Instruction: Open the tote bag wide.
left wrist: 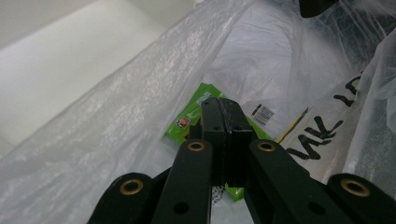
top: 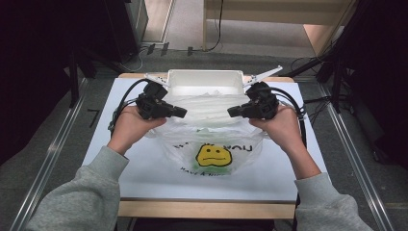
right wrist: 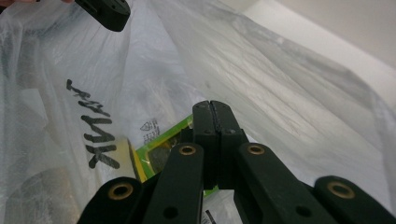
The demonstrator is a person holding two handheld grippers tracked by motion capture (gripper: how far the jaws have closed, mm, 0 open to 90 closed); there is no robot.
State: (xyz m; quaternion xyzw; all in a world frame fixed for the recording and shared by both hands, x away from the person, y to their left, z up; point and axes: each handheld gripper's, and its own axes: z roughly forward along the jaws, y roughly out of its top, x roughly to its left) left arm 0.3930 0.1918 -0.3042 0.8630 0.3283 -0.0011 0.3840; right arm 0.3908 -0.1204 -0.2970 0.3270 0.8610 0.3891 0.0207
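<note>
A clear plastic bag (top: 211,144) printed with a yellow face and black lettering lies on the white table top (top: 144,178), its mouth held up and spread between my two grippers. My left gripper (top: 183,112) grips the left rim with its jaws pressed together, and my right gripper (top: 231,112) does the same on the right rim. Looking into the bag along the left gripper (left wrist: 222,105), I see a green packet (left wrist: 191,116) at the bottom. The right gripper (right wrist: 212,106) points at the same green packet (right wrist: 156,156) from the other side.
A white open box (top: 204,77) stands just behind the bag at the table's far edge. Dark stands and cables flank the table on both sides. The table's front edge (top: 207,199) lies close below the bag.
</note>
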